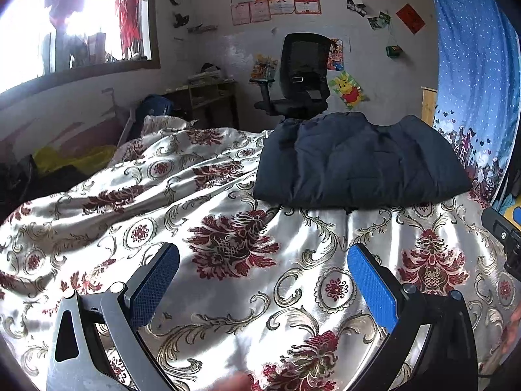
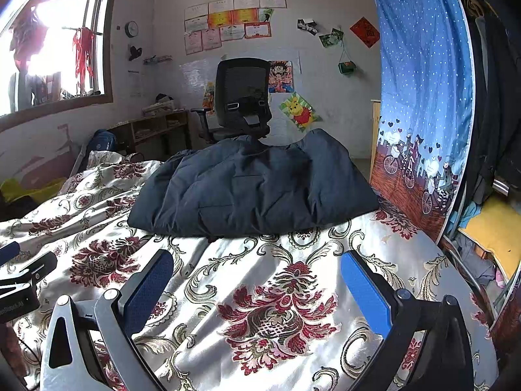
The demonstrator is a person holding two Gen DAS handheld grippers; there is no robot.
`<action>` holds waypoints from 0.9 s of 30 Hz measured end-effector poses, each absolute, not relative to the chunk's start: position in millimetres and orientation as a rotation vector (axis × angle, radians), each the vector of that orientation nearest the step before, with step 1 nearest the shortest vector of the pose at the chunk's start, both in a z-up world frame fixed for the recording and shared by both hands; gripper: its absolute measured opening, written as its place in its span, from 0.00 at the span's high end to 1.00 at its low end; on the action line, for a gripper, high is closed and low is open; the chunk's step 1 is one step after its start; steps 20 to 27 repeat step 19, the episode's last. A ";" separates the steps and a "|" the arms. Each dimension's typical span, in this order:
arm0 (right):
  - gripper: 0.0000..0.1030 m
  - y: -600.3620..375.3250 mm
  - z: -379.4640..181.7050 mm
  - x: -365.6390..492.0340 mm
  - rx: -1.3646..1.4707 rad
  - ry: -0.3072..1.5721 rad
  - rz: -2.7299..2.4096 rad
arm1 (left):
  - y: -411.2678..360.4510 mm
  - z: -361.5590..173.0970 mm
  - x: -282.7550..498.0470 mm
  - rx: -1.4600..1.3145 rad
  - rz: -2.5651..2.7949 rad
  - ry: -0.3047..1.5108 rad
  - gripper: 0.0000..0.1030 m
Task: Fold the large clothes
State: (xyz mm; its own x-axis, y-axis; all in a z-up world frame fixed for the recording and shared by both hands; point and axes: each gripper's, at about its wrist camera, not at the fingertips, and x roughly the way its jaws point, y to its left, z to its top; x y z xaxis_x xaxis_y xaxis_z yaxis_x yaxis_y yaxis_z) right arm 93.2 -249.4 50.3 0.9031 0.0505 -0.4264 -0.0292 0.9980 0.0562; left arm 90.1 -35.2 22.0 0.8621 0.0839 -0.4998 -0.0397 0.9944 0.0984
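Note:
A dark navy quilted jacket [image 1: 358,163] lies folded in a compact bundle on the bed, ahead of both grippers; it also shows in the right wrist view [image 2: 254,189]. My left gripper [image 1: 263,254] is open and empty, hovering over the floral bedspread [image 1: 162,195] short of the jacket. My right gripper [image 2: 257,260] is open and empty too, a little short of the jacket's near edge. The right gripper's body shows at the right edge of the left wrist view [image 1: 504,238]; the left gripper's body shows at the left edge of the right wrist view [image 2: 19,280].
A black office chair [image 2: 242,97] stands beyond the bed's far end. A blue patterned curtain [image 2: 423,97] hangs at the bed's right side. A wooden shelf [image 2: 156,127] and a window [image 2: 49,49] are on the left. Yellow fabric [image 1: 71,159] lies at the left.

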 end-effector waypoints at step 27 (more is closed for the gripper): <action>0.00 -249.5 50.6 93.4 0.050 0.443 0.041 | -33.3 18.8 92.8 0.114 0.055 0.534 0.02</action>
